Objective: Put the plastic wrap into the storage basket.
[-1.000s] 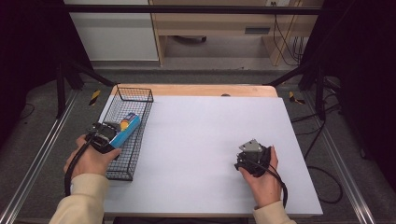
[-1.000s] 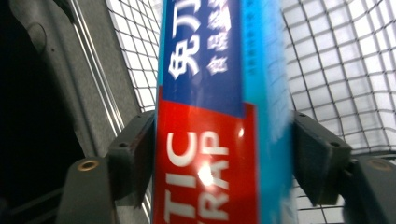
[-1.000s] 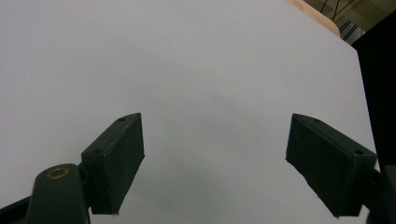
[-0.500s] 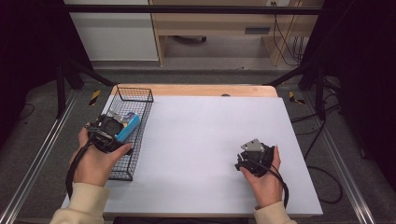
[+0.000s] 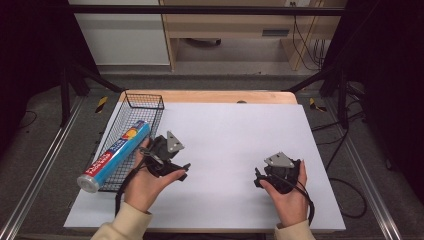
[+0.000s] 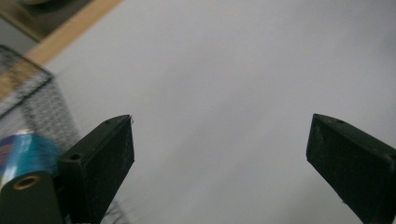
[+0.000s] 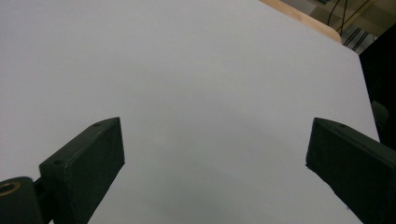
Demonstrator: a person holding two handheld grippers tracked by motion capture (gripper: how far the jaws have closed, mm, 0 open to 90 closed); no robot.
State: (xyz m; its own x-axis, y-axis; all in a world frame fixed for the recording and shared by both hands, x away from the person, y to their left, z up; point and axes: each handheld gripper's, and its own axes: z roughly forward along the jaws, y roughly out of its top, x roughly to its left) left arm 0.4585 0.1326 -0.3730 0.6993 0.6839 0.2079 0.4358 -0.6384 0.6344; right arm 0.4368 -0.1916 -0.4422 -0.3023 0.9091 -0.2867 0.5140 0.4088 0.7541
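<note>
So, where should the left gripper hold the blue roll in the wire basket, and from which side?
Probably mid-length on the blue roll, from above, jaws across its narrow width. It lies slanted in the wire basket, whose walls block the sides; its near end overhangs the rim. The left gripper is open.

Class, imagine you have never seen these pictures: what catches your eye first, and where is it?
The bright blue roll of plastic wrap stands out, lying in the black wire basket at the table's left edge, its near end jutting past the rim. Next, the two hand-held grippers on the white tabletop: left gripper beside the basket, right gripper near the front, both open.
</note>
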